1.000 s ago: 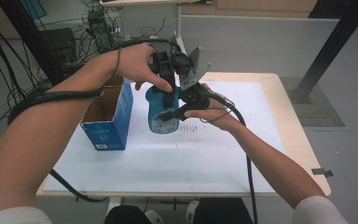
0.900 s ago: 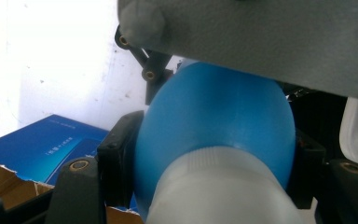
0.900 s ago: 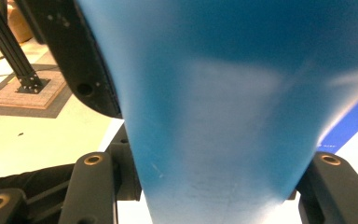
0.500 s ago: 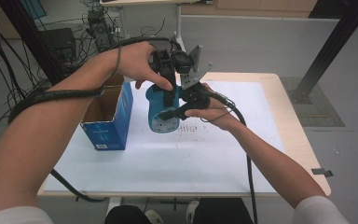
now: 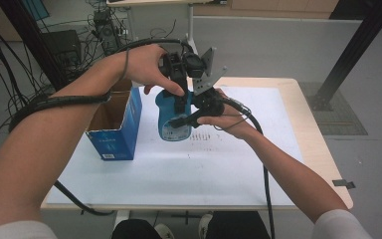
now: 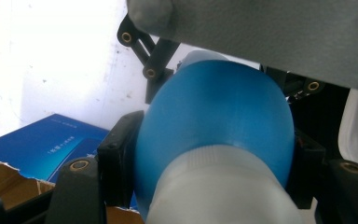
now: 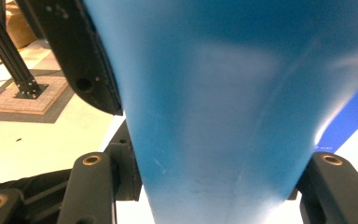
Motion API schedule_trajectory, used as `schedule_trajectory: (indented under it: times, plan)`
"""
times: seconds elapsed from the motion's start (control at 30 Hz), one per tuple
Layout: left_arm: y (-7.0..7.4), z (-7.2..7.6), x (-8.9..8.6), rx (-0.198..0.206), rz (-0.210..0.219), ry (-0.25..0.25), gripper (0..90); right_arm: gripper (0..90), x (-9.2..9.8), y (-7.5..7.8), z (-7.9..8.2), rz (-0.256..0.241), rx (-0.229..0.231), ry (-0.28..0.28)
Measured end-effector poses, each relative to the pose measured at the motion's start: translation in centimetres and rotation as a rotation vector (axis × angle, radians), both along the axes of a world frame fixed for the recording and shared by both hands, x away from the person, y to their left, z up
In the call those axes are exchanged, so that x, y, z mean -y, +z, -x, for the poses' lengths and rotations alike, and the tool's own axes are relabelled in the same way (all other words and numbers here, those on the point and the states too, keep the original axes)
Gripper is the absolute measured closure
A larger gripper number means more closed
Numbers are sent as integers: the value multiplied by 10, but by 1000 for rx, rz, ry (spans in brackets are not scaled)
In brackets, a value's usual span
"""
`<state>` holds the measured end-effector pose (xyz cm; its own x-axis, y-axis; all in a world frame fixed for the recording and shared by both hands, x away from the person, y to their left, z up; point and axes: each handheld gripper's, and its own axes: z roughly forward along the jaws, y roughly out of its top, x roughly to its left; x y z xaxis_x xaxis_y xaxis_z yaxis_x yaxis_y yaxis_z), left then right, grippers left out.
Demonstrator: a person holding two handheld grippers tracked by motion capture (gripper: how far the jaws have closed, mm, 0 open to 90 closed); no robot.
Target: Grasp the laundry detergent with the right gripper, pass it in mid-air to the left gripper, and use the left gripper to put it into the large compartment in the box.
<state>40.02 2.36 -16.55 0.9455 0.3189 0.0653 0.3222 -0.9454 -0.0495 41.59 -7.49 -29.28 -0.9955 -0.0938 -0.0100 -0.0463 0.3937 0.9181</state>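
1. Two grippers clamp the blue bottle (image 5: 171,122), which you hold above the worktop (image 5: 229,164), just right of the box (image 5: 114,134).
2. Your left gripper (image 6: 205,163) squeezes the bottle near its white cap (image 6: 219,191).
3. Your right gripper (image 7: 214,186) is closed on the bottle's body, both jaws pressing its sides.

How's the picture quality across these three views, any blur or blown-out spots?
High view: evenly lit and sharp, with the blue bottle and the cardboard box easy to read. Left gripper view: the bottle is so close that it looks soft, and the white table cover behind it is washed out. Right gripper view: the bottle is a smooth blue blur, with a pale glare patch on it.
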Motion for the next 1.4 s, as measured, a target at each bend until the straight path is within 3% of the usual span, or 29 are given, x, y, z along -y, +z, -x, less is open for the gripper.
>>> schedule_trajectory:
  times: [0.4,0.6,0.67,0.77,0.83,0.93,1.13,1.33,1.4]
  plan:
    - [2,-2,-1,6,14,11,356,399,1,0,0,-5,-6,-16]
    - [6,-3,-4,14,21,36,357,205,6,-6,-2,32,-57,-66]
    - [7,-4,-4,17,17,42,357,175,10,-7,-4,45,-52,-81]
    - [6,-6,-7,8,6,63,357,135,17,-7,-5,48,-102,-106]
    - [5,-7,-9,6,7,79,357,106,22,-7,-5,94,-92,-133]
    - [6,-8,-12,6,6,99,357,87,30,-5,-6,123,-109,-160]
    - [17,-10,-19,15,16,162,357,59,56,4,-10,171,-98,-287]
    - [32,-16,-30,21,22,270,358,44,86,12,-16,200,-122,-436]
    - [37,-17,-34,23,21,302,358,42,93,13,-18,221,-128,-462]
